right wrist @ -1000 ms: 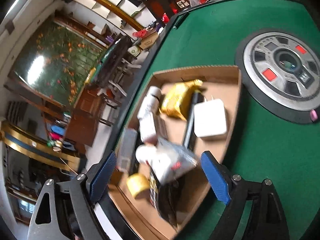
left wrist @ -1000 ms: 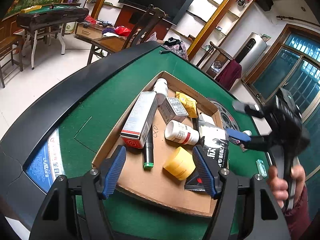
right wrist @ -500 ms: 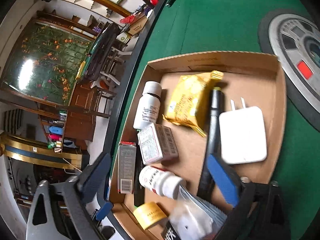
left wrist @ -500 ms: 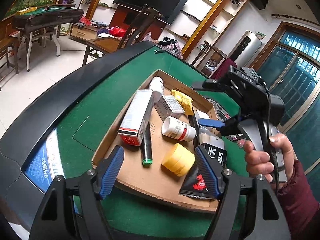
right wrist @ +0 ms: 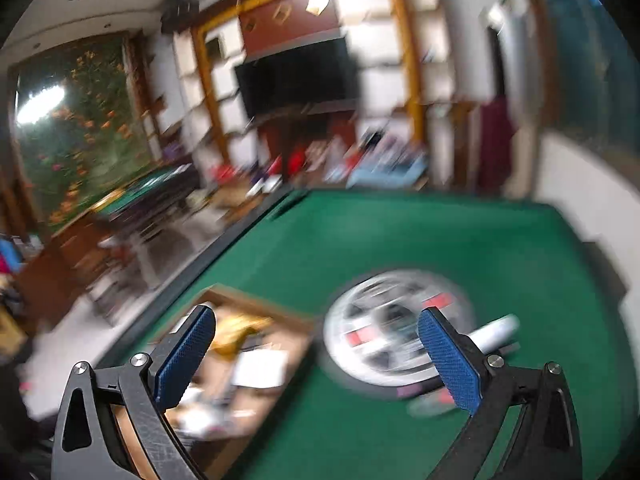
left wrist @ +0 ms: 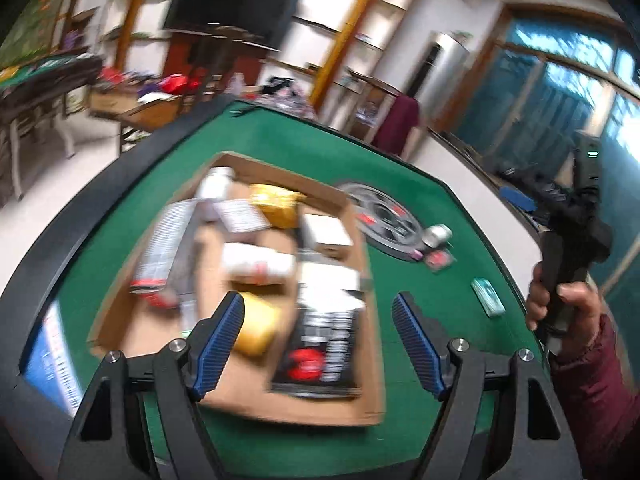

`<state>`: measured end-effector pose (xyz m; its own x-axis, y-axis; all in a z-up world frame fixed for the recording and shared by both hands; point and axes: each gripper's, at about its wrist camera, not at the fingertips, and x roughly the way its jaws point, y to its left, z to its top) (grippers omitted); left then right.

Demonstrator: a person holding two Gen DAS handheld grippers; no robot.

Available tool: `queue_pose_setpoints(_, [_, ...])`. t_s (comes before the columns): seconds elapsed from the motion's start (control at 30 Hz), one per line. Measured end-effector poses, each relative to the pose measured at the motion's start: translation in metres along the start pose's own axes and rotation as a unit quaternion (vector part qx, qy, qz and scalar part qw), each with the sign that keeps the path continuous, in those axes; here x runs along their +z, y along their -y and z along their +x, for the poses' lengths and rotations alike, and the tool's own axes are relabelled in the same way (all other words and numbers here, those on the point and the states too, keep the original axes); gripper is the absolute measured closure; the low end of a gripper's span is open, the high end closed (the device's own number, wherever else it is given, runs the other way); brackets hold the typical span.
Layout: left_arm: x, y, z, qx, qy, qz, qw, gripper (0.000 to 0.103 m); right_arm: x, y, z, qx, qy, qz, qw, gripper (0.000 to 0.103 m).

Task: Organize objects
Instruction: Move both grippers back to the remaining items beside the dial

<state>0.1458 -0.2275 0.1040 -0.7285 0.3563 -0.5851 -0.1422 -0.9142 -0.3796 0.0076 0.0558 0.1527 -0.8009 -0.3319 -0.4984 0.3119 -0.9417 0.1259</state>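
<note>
Blue-padded fingers [left wrist: 218,344] of the left gripper [left wrist: 318,344] stood spread and empty above the cardboard tray [left wrist: 370,360], which held a yellow tape roll [left wrist: 258,330], a black packet [left wrist: 320,354] and a white bottle [left wrist: 256,262]. Right gripper [right wrist: 318,360] fingers were spread too, above the green bench [right wrist: 500,248] near its round hub [right wrist: 384,340].

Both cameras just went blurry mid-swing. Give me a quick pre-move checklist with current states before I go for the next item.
1. Left gripper open and empty: ok.
2. Right gripper open and empty: ok.
3. Cardboard tray flat on the green table: ok.
4. Image sharp enough to aim: not ok, both views motion-blurred.
5. Loose items outside the tray located: ok, small green item and white cylinder lie on the felt.
6. Next target chosen: cannot tell.
</note>
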Motion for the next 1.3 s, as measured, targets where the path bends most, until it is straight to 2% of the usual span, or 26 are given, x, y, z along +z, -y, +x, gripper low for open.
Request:
queue_pose_setpoints(0.03, [0.002, 0.016, 0.007, -0.01, -0.007, 0.017, 0.9998, 0.027, 0.004, 0.008, 0.005, -0.012, -0.007, 0.007, 1.0, 0.0])
queue_pose_setpoints(0.1, [0.004, 0.041, 0.019, -0.022, -0.019, 0.044, 0.9986, 0.026, -0.009, 0.051, 0.012, -0.064, -0.069, 0.058, 0.994, 0.0])
queue_pose_setpoints(0.2, [0.008, 0.081, 0.042, -0.026, -0.035, 0.089, 0.995, 0.026, -0.037, 0.12, 0.022, -0.055, -0.116, 0.158, 0.979, 0.0])
queue_pose_setpoints(0.37, [0.016, 0.138, 0.088, -0.024, -0.054, 0.162, 0.985, 0.026, -0.062, 0.201, 0.021, -0.089, -0.111, 0.223, 0.964, 0.0])
queue_pose_setpoints(0.53, [0.029, 0.167, 0.151, -0.03, -0.101, 0.171, 0.9796, 0.026, -0.068, 0.249, 0.016, -0.103, -0.098, 0.253, 0.957, 0.0])
queue_pose_setpoints(0.63, [0.047, 0.183, 0.194, -0.028, -0.119, 0.166, 0.9786, 0.026, -0.072, 0.268, 0.007, -0.097, -0.084, 0.268, 0.955, 0.0])
queue_pose_setpoints(0.73, [0.063, 0.201, 0.229, -0.028, -0.117, 0.179, 0.9766, 0.026, -0.075, 0.276, 0.002, -0.081, -0.08, 0.283, 0.952, 0.0])
queue_pose_setpoints(0.83, [0.074, 0.219, 0.27, -0.021, -0.124, 0.208, 0.97, 0.026, -0.082, 0.281, 0.007, -0.056, -0.088, 0.306, 0.946, 0.0])
queue_pose_setpoints(0.9, [0.076, 0.228, 0.297, -0.013, -0.138, 0.235, 0.962, 0.027, -0.086, 0.282, 0.011, -0.046, -0.098, 0.313, 0.943, 0.0])
queue_pose_setpoints(0.93, [0.076, 0.23, 0.308, -0.015, -0.146, 0.248, 0.9577, 0.029, -0.086, 0.282, 0.012, -0.042, -0.1, 0.314, 0.943, 0.0])
queue_pose_setpoints(1.0, [0.075, 0.234, 0.323, -0.024, -0.16, 0.258, 0.9525, 0.043, -0.084, 0.279, 0.013, -0.044, -0.097, 0.308, 0.945, 0.0])
queue_pose_setpoints(1.3, [0.078, 0.239, 0.365, -0.05, -0.194, 0.265, 0.9434, 0.062, -0.082, 0.271, 0.02, -0.053, -0.102, 0.288, 0.951, 0.0])
